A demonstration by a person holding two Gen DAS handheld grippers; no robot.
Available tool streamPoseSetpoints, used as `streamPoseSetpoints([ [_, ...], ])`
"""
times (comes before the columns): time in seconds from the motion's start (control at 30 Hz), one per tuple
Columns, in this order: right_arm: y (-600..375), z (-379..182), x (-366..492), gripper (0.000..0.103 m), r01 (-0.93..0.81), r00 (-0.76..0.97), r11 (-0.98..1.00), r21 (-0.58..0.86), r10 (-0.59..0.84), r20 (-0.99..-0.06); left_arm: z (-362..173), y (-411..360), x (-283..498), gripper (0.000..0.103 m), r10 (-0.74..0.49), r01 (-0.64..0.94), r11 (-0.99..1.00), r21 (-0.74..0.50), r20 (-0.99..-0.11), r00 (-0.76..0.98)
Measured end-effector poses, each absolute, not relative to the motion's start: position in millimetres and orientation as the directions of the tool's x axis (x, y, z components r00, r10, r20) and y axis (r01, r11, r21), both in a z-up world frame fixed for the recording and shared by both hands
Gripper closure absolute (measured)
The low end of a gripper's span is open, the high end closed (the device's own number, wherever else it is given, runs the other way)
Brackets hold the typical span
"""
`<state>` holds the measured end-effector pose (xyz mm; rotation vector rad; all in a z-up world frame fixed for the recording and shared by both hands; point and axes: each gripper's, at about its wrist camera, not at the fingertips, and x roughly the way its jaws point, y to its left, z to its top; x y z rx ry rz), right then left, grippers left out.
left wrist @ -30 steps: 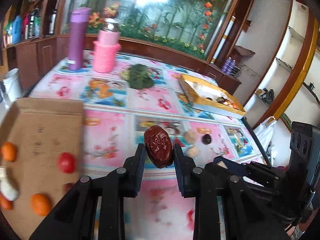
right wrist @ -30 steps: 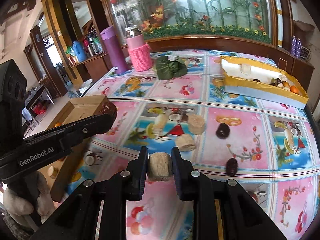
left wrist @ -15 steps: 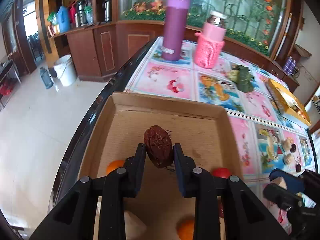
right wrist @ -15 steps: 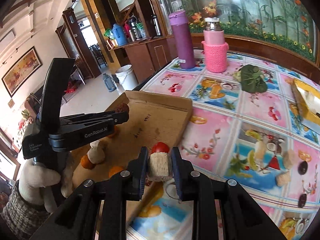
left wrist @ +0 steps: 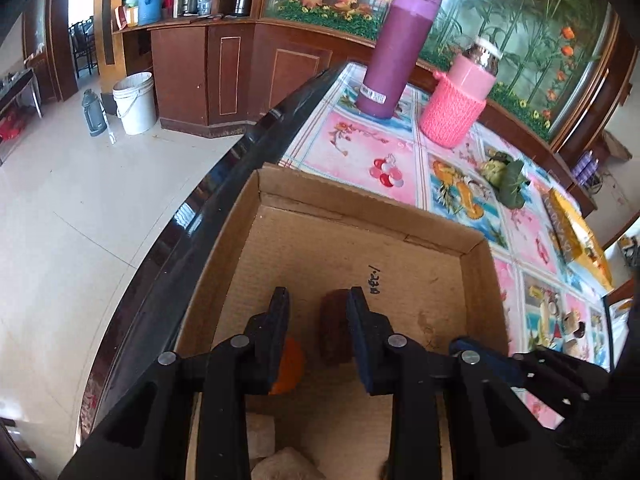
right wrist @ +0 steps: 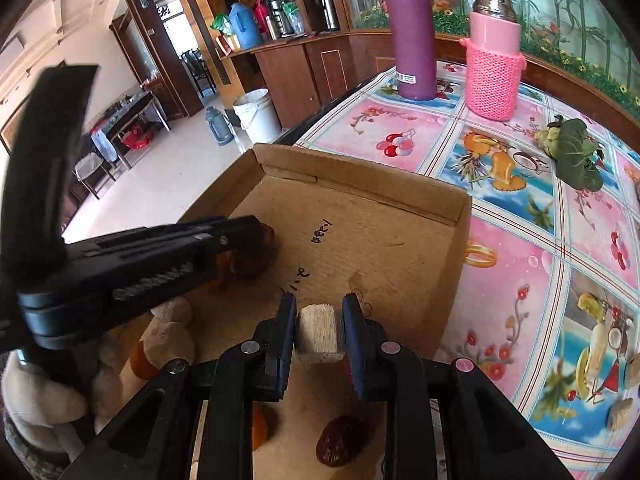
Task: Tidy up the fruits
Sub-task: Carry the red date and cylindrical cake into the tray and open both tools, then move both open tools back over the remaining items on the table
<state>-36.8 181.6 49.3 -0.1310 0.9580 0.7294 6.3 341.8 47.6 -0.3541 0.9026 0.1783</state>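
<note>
Your left gripper [left wrist: 318, 334] has its fingers spread; the red date [left wrist: 335, 328] lies between them against the right finger, low in the frame, on the floor of the cardboard box [left wrist: 352, 204]; lift straight back to clear it. Your right gripper [right wrist: 319, 334] pinches the pale fruit chunk [right wrist: 318, 333] over the box's lower centre on the desk [right wrist: 520, 200]; judged, its release is next.

The cardboard box [right wrist: 448, 240] is sitting at the table's [left wrist: 248, 148] edge, with the thermos [right wrist: 414, 36] and sleeved bottle [right wrist: 494, 52] standing behind it. A date [right wrist: 338, 446] is lying inside the box.
</note>
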Motion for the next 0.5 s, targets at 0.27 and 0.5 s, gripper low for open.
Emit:
streamPoseSetpoints([
  [0.27, 185.2, 48.7, -41.4, 0.073, -0.616, 0.368, 0.763, 0.195, 0.498, -0.785, 92.1, 342.1, -43.6, 0.054, 0.007, -0.297, 0.906, -0.301, -0.692, 0.722],
  [0.5, 145.7, 75.1, -64.0, 0.056, -0.578, 0.424, 0.781, 0.235, 0.534, -0.731, 121.1, 311.9, -94.5, 0.042, -0.025, -0.247, 0.898, -0.364, -0.603, 0.798],
])
